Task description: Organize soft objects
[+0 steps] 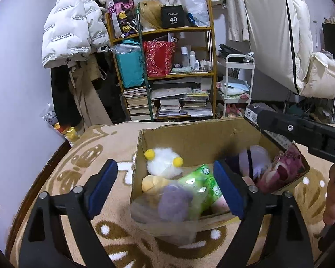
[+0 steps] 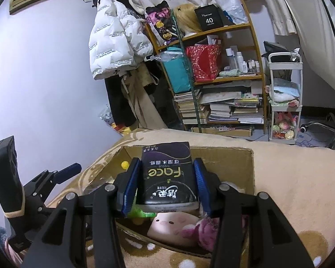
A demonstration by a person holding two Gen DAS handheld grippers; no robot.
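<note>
A cardboard box point(image 1: 196, 138) sits on a beige patterned blanket point(image 1: 96, 156). It holds a white plush with yellow balls point(image 1: 165, 162), a green tissue pack point(image 1: 198, 181), a purple plush in a clear bag point(image 1: 174, 203) and a pink plush point(image 1: 281, 172). My left gripper point(image 1: 165, 189) is open and empty over the box's near left corner. My right gripper point(image 2: 166, 185) is shut on a black tissue pack point(image 2: 167, 174) and holds it above the box point(image 2: 234, 154). A pink pig plush point(image 2: 174, 223) lies below it. The right gripper's body shows in the left wrist view point(image 1: 301, 131).
A wooden shelf point(image 1: 165, 67) with bags, bottles and stacked books stands behind the bed. A white puffer jacket point(image 1: 71, 26) hangs at its left. A white trolley point(image 1: 236, 80) stands at its right. The left gripper shows at the lower left of the right wrist view point(image 2: 64, 174).
</note>
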